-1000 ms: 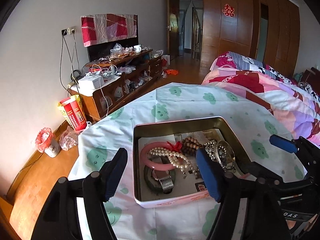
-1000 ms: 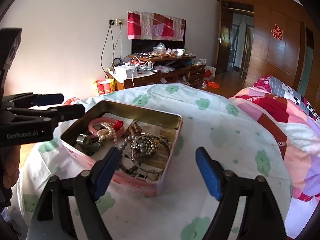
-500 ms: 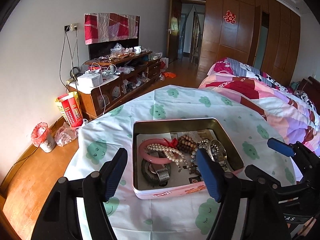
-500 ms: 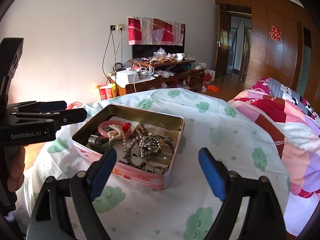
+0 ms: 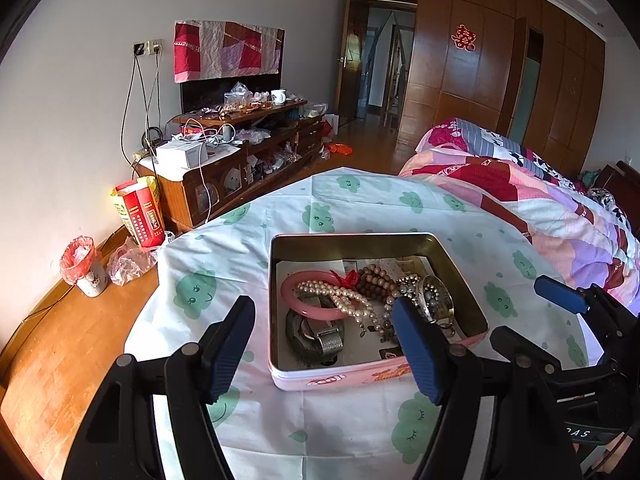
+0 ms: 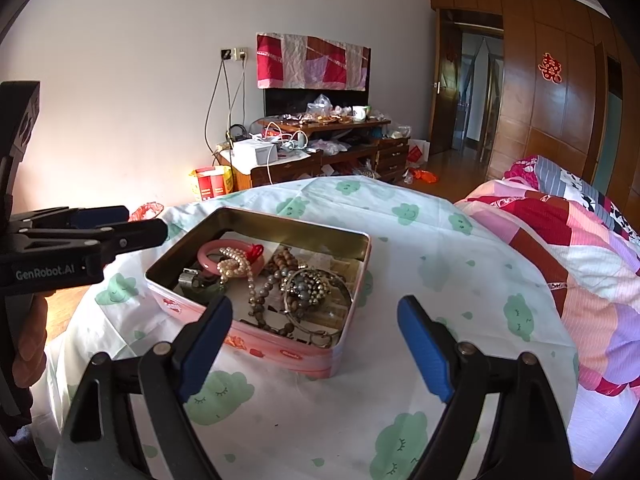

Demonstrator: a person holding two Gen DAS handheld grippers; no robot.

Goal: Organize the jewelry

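Observation:
An open pink tin (image 5: 340, 380) (image 6: 280, 354) sits on a small table covered with a white cloth with green clouds (image 5: 248, 248). In the tin lie a pink bangle (image 5: 298, 282) (image 6: 208, 254), a pearl string (image 5: 340, 298) (image 6: 236, 262), brown wooden beads (image 5: 374, 278), a silver beaded bangle (image 5: 436, 300) (image 6: 312, 288) and a watch (image 5: 320, 334). My left gripper (image 5: 324, 348) is open and empty, above the tin's near edge. My right gripper (image 6: 316, 344) is open and empty, just right of the tin's near corner; it also shows in the left wrist view (image 5: 560, 300).
A bed with a pink patchwork quilt (image 5: 540, 200) (image 6: 580, 248) lies right of the table. A cluttered wooden TV stand (image 5: 240, 152) stands against the far wall. A red box (image 5: 140, 212) and a small bin (image 5: 84, 266) sit on the wooden floor at left.
Both grippers have pulled back and risen from the tin, which now looks smaller and farther. Both stay open and empty.

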